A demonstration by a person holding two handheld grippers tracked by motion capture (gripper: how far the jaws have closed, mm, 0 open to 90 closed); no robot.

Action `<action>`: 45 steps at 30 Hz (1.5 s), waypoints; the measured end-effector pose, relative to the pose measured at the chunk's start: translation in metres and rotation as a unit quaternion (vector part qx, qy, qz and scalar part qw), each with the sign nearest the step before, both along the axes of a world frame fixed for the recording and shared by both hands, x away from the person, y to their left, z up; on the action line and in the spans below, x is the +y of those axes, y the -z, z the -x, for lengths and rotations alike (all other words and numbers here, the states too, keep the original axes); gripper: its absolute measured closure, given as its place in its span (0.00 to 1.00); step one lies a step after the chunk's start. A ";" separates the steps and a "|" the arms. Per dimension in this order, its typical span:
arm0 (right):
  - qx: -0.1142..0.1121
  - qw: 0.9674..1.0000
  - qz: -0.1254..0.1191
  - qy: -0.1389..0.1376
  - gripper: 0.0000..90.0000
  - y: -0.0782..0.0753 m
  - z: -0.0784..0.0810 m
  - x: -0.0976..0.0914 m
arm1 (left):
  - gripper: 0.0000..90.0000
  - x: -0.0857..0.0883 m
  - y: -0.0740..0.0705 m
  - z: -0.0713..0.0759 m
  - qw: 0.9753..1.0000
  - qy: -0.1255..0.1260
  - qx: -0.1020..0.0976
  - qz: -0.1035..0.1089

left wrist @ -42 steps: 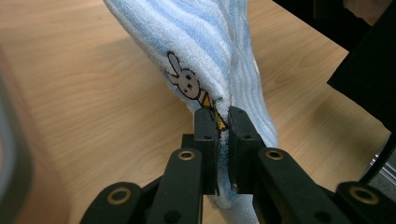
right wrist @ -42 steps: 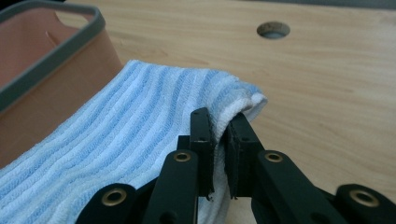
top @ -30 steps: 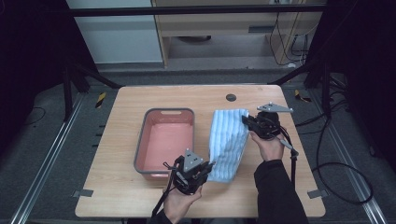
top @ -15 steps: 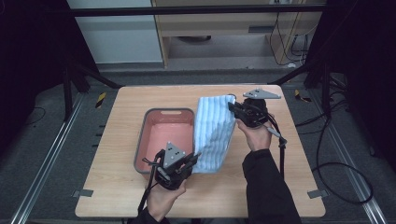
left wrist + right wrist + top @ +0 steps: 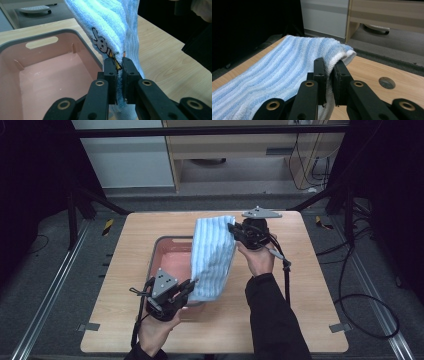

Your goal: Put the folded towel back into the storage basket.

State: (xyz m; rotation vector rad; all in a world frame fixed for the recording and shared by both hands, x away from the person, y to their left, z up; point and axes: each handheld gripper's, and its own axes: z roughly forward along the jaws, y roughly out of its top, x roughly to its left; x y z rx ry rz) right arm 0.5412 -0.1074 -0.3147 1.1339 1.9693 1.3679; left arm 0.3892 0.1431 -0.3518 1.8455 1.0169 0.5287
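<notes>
Hand-held gripper in my left hand (image 5: 187, 287) sits low at the near left, its jaws pinching the near end of a blue-and-white striped towel (image 5: 212, 257). Beside it, further left, lies a pink tub (image 5: 162, 251) with a grey rim, empty, on the wooden worktop (image 5: 310, 295). In the left gripper view, a small rabbit print shows on the towel just above my jaws.

From there the towel stretches away and slightly rightward, raised off the worktop, its long axis running from me toward the far edge. It hangs partly over the tub's right rim.

Further right, my right hand-held gripper (image 5: 234, 230) clamps the towel's far end, held higher. Both hands seem equally engaged; I judge the tub lies just left of the towel.

Beyond the worktop, the room shows a grey floor, pale cabinet, wooden shelving, cables and dark framing.
</notes>
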 end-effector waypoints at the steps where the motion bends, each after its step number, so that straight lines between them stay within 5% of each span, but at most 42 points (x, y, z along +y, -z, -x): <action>1: 0.000 1.000 0.000 0.000 0.92 0.000 0.000 0.000 | 0.93 0.002 -0.001 0.001 1.000 -0.001 -0.001 0.002; 19: -0.010 0.999 -0.005 -0.030 0.92 -0.003 -0.016 0.056 | 0.93 0.046 -0.014 0.003 0.999 -0.043 -0.024 -0.005; 35: 0.010 0.999 0.008 -0.041 0.92 0.021 -0.029 0.082 | 0.93 0.060 0.008 -0.004 0.998 -0.056 0.015 -0.006; 45: 0.029 0.999 0.025 -0.040 0.92 0.049 -0.036 0.087 | 0.93 0.055 0.028 -0.014 0.997 -0.057 0.038 -0.030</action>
